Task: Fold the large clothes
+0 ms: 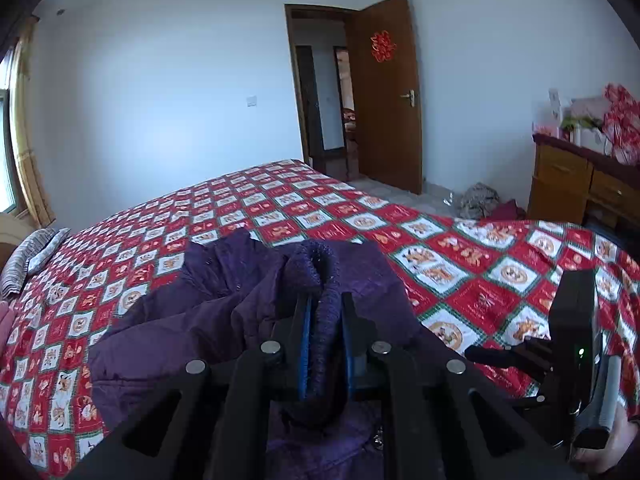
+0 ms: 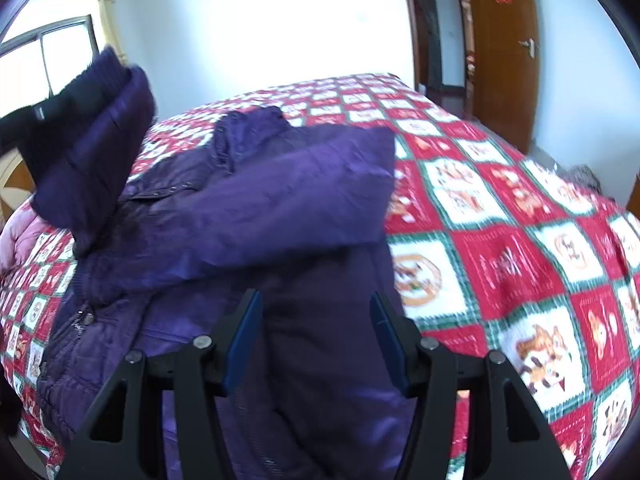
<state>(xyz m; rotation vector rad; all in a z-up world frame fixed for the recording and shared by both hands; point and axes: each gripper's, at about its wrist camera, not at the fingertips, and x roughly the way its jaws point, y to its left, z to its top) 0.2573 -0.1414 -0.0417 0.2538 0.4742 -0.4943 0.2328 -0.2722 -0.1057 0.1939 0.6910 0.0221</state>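
On the far left of my left camera, a striped pillow (image 1: 30,256) lies at the edge of the bed (image 1: 472,264). The bed has a red and white checked cover with little pictures on it. In the middle of the bed lies my big purple coat (image 1: 208,312), all bunched up. My left gripper (image 1: 325,344) is squeezed tight on the fuzzy knit cuff (image 1: 320,280) of one sleeve. The cuff sticks up between the two blue pads (image 1: 305,344). Behind the bed, a brown door (image 1: 386,96) stands open, with a red paper sign (image 1: 381,45) stuck on it. Further right, a heap of clothes (image 1: 480,200) lies on the floor, next to a wooden dresser (image 1: 568,188).

In my right camera, the held sleeve (image 2: 92,152) is up in the air on the left, with its dark cuff at the top. Right of it, the other sleeve (image 2: 288,204) is folded across the coat's front. My right gripper (image 2: 316,340) is wide open just above the coat's lower part, holding nothing. The coat lies near the left side of the bed cover (image 2: 500,248), and the checks are bare on the right.
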